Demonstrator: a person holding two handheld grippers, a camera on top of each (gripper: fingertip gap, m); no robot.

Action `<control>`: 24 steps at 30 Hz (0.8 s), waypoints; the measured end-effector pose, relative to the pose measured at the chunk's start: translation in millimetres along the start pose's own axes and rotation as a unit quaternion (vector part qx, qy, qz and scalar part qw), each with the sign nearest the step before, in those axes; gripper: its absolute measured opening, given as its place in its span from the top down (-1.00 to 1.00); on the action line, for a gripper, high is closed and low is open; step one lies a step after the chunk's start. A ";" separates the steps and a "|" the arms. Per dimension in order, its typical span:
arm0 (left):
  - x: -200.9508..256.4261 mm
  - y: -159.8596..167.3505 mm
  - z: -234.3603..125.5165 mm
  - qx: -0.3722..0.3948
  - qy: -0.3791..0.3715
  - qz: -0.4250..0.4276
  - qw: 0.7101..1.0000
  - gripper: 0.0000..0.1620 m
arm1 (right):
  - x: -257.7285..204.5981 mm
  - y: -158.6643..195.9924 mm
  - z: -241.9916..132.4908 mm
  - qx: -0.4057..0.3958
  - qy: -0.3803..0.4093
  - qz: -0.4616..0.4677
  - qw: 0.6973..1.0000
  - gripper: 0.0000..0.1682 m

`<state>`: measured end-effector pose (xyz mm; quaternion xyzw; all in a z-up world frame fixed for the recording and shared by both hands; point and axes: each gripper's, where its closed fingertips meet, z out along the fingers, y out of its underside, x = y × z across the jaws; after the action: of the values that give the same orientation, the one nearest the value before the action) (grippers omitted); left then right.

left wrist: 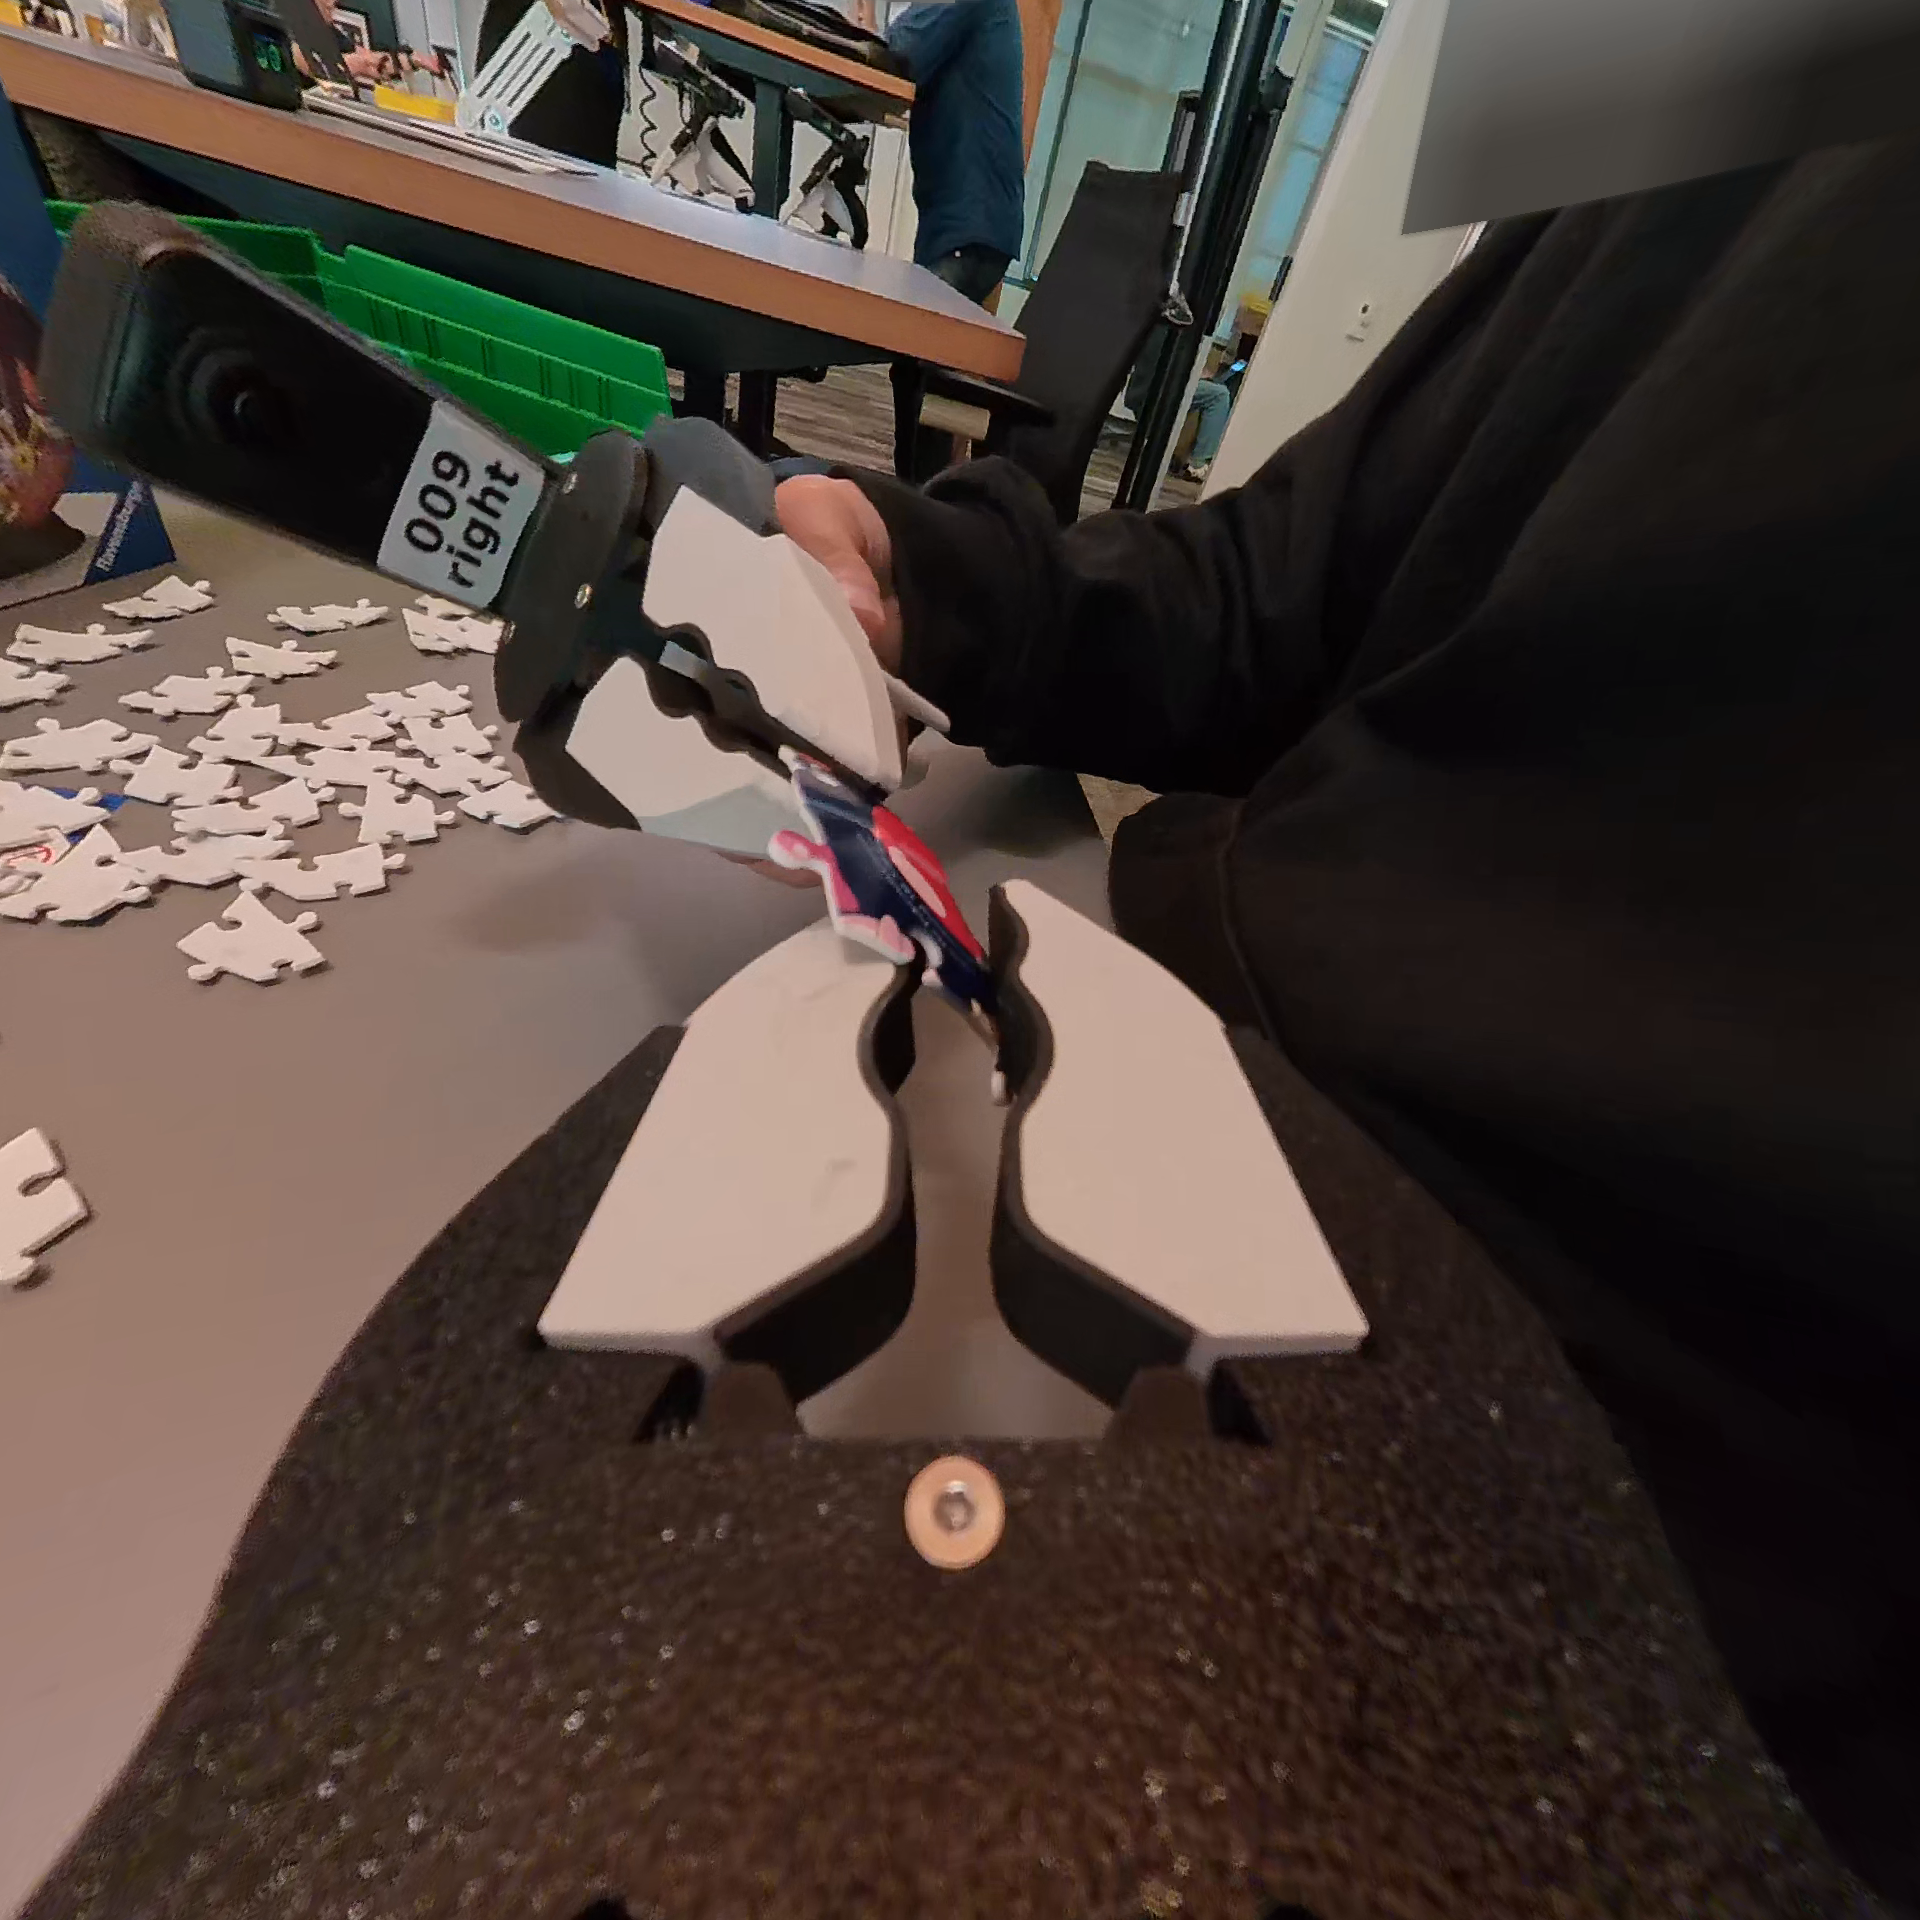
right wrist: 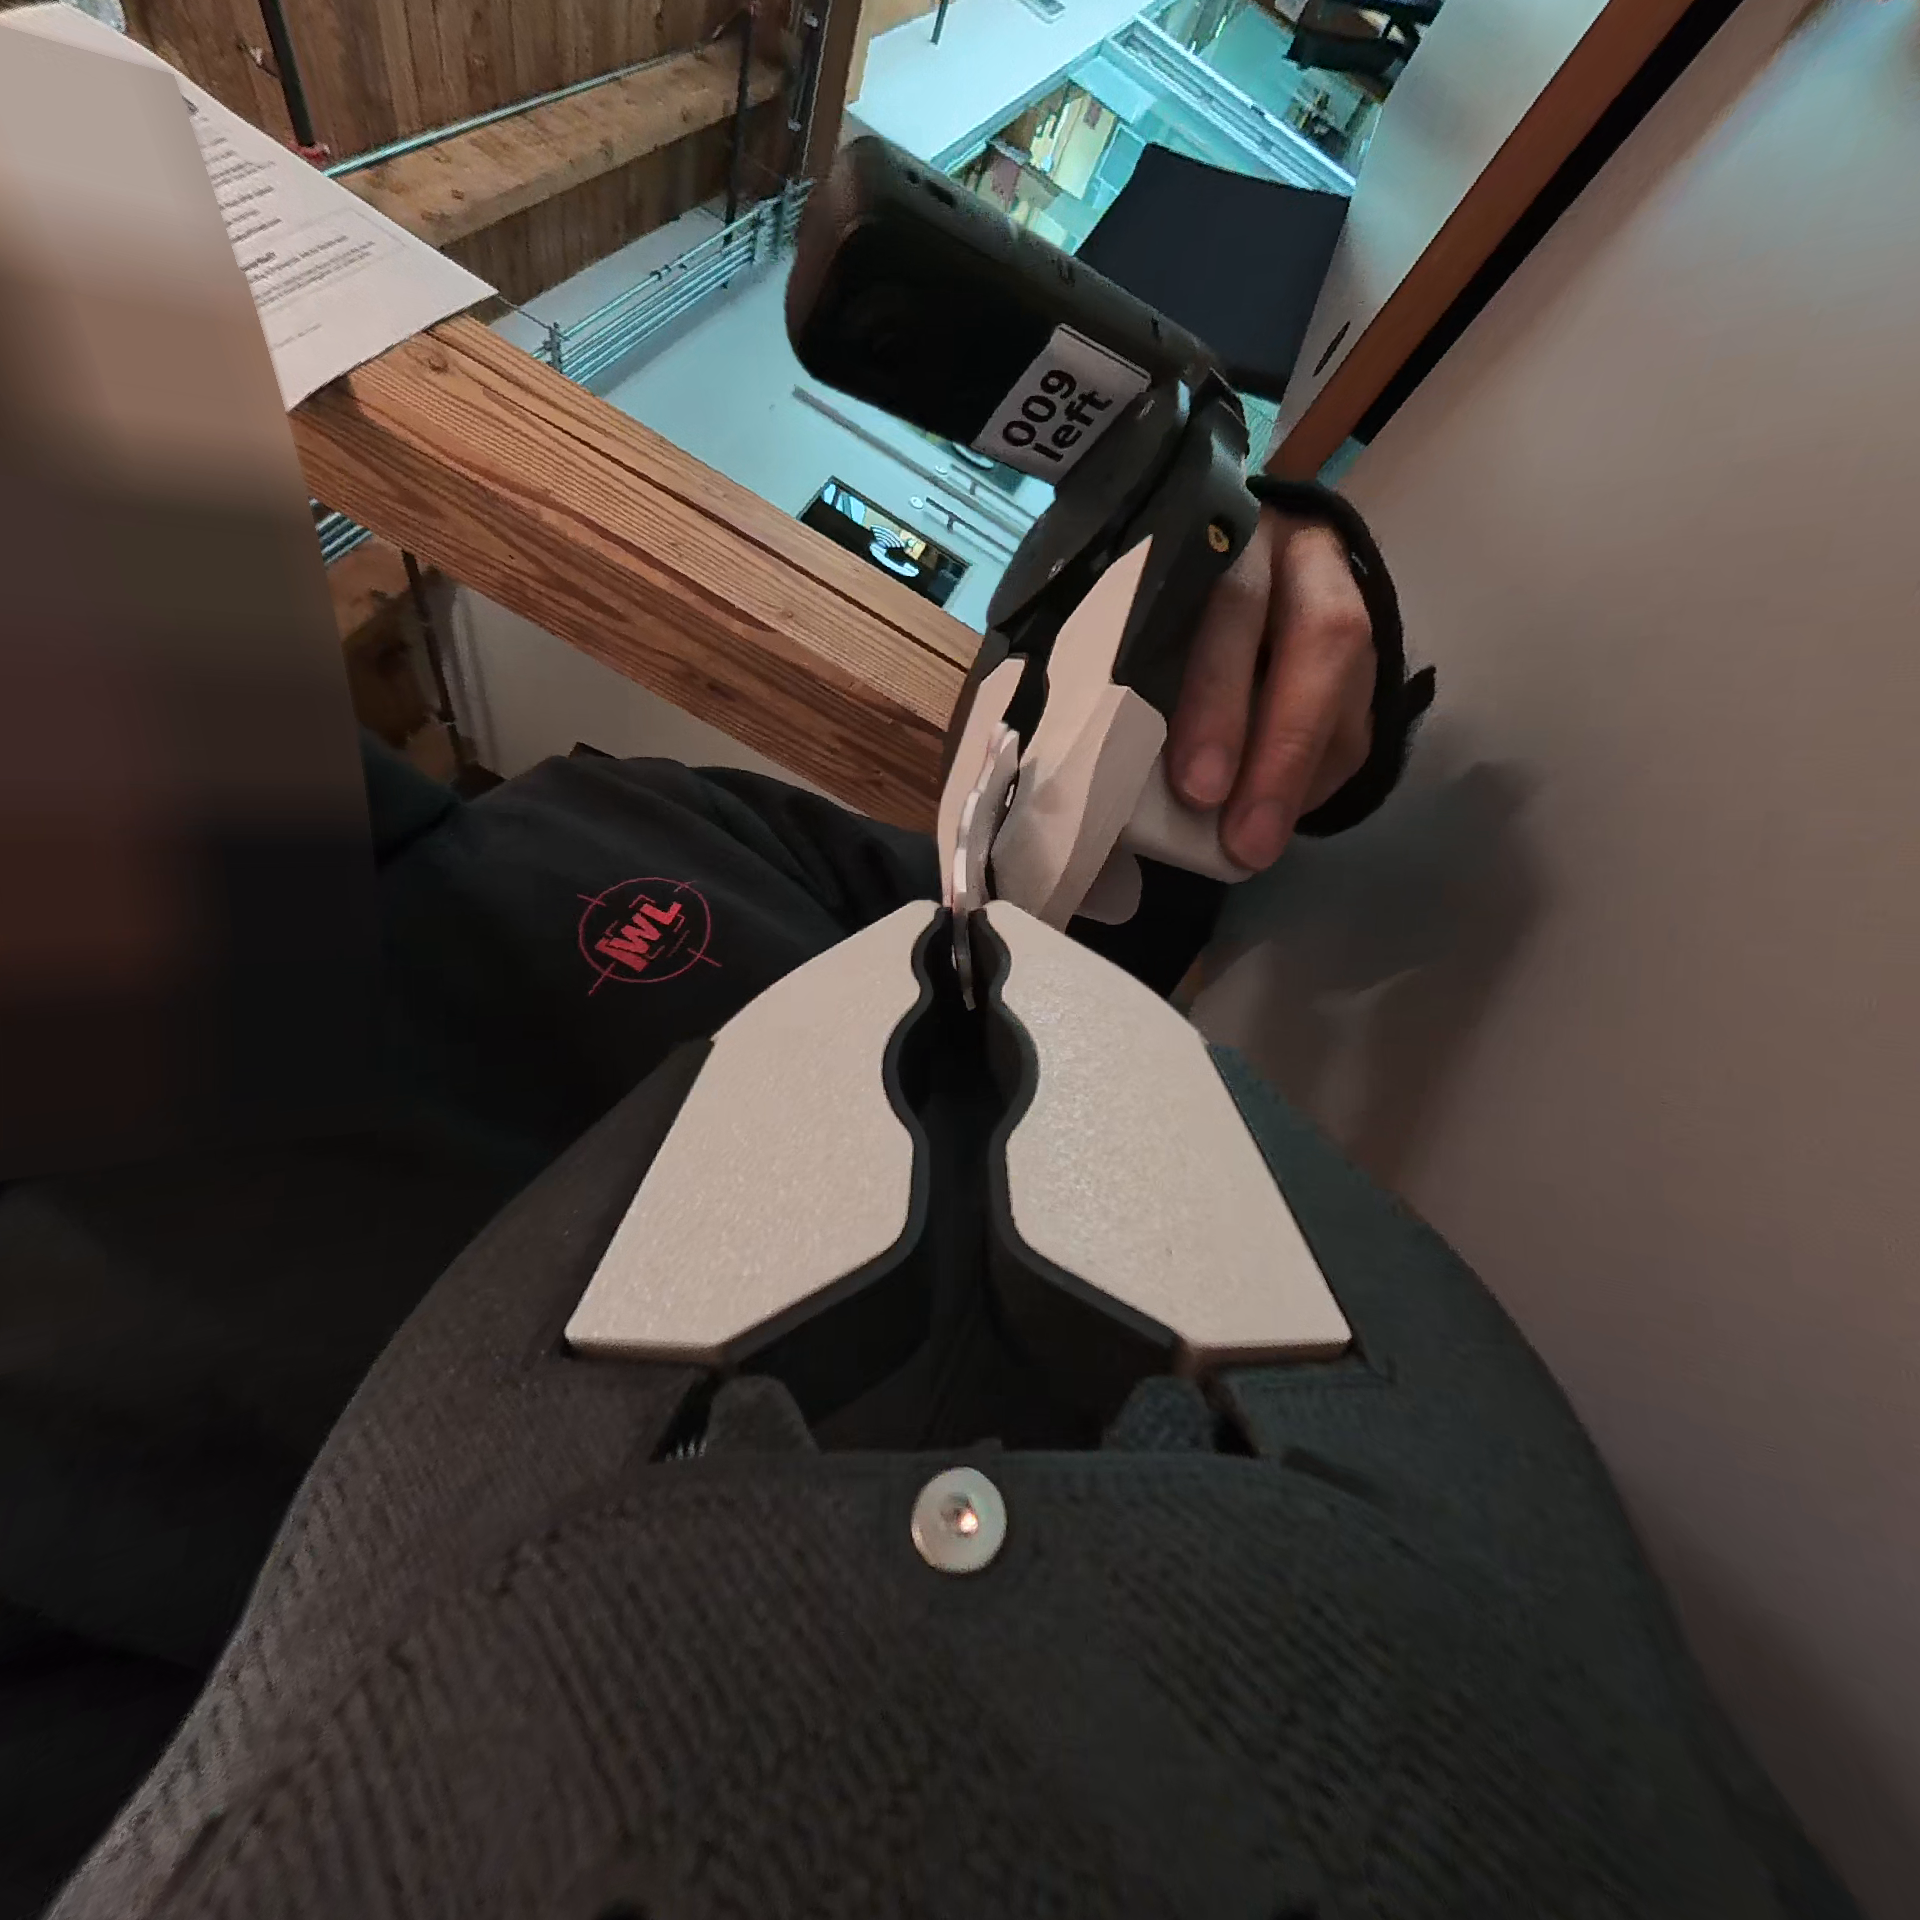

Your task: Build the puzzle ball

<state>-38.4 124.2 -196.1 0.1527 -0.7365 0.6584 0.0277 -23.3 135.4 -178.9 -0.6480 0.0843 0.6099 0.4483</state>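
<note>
A small joined section of puzzle pieces (left wrist: 894,873), printed blue, red and pink, hangs in the air between both grippers. My left gripper (left wrist: 945,925) is shut on its near end. My right gripper (left wrist: 831,779) comes in from the upper left and is shut on its far end. In the right wrist view my right gripper (right wrist: 961,914) pinches the section edge-on. The section's white back (right wrist: 971,831) runs up into my left gripper (right wrist: 982,821). Several loose pieces (left wrist: 260,748) lie white side up on the grey table (left wrist: 312,1091).
A green bin (left wrist: 499,332) and a blue puzzle box (left wrist: 62,499) stand at the table's far left. One piece (left wrist: 31,1195) lies apart at the left edge. A person in a black sweater (left wrist: 1507,779) sits close on the right. A wooden beam (right wrist: 623,540) crosses behind. Left and right tips are no more than a few centimetres apart.
</note>
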 end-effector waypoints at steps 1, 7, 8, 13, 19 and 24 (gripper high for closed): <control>-0.3 -1.0 -0.1 0.006 0.003 -0.006 1.000 0.88 | -0.6 -1.0 0.0 0.002 0.000 -0.002 1.000 0.96; -6.2 -5.5 -0.4 0.030 0.001 -0.043 0.999 0.88 | 1.3 -7.4 -3.9 0.016 0.020 -0.012 1.000 0.96; -7.2 -6.4 -0.2 0.034 0.000 -0.049 0.998 0.88 | 0.9 -7.9 -4.5 0.017 0.022 -0.013 1.000 0.96; -5.4 -13.8 0.0 0.058 0.015 -0.085 0.995 0.74 | -1.3 -13.0 -8.2 0.028 0.027 -0.022 0.999 0.97; -10.8 -16.6 1.0 0.059 -0.003 -0.109 0.992 0.67 | -0.7 -15.5 -11.3 0.026 0.051 -0.048 0.997 0.97; -20.9 -13.9 0.8 0.058 -0.028 -0.130 0.989 0.84 | 2.6 -15.8 -11.1 0.011 0.089 -0.083 0.992 0.97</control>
<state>-14.8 126.1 -188.0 0.2670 -0.6714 0.6863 0.0834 -4.3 138.2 -175.3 -0.6994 0.0765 0.5093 0.4956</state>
